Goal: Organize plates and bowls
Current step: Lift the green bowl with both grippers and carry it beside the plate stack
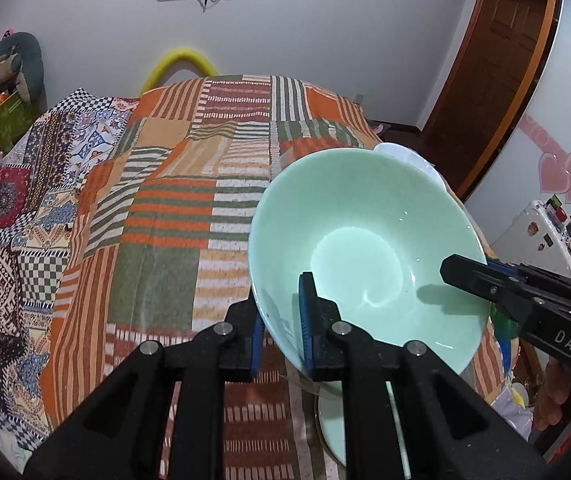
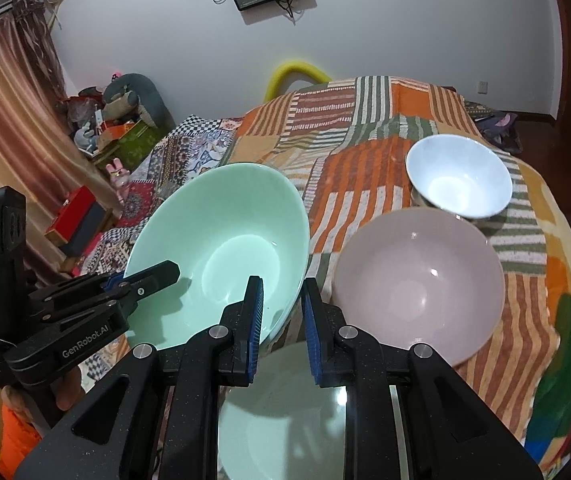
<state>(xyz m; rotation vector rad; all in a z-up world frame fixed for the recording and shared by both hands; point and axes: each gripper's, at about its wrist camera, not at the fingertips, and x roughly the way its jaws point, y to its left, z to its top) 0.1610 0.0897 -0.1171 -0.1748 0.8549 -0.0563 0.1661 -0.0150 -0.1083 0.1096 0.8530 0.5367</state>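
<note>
A mint green bowl (image 1: pixel 365 248) hangs tilted above the patchwork cloth, held by both grippers. My left gripper (image 1: pixel 281 328) is shut on its near rim, one finger inside and one outside. My right gripper (image 2: pixel 281 316) is shut on the opposite rim (image 2: pixel 285 308); it shows in the left wrist view (image 1: pixel 481 280) at the bowl's right edge. The bowl (image 2: pixel 221 248) also shows in the right wrist view, with the left gripper (image 2: pixel 141 280) on its left rim. A mint green plate (image 2: pixel 285 412) lies below. A pink bowl (image 2: pixel 417 276) and a white bowl (image 2: pixel 459 176) stand to the right.
The patchwork cloth (image 1: pixel 165 208) covers the surface, which drops off at the far and right edges. A yellow foam arc (image 1: pixel 177 64) stands behind it. Boxes and soft toys (image 2: pixel 125 120) sit at the far left. A wooden door (image 1: pixel 497 60) is at the right.
</note>
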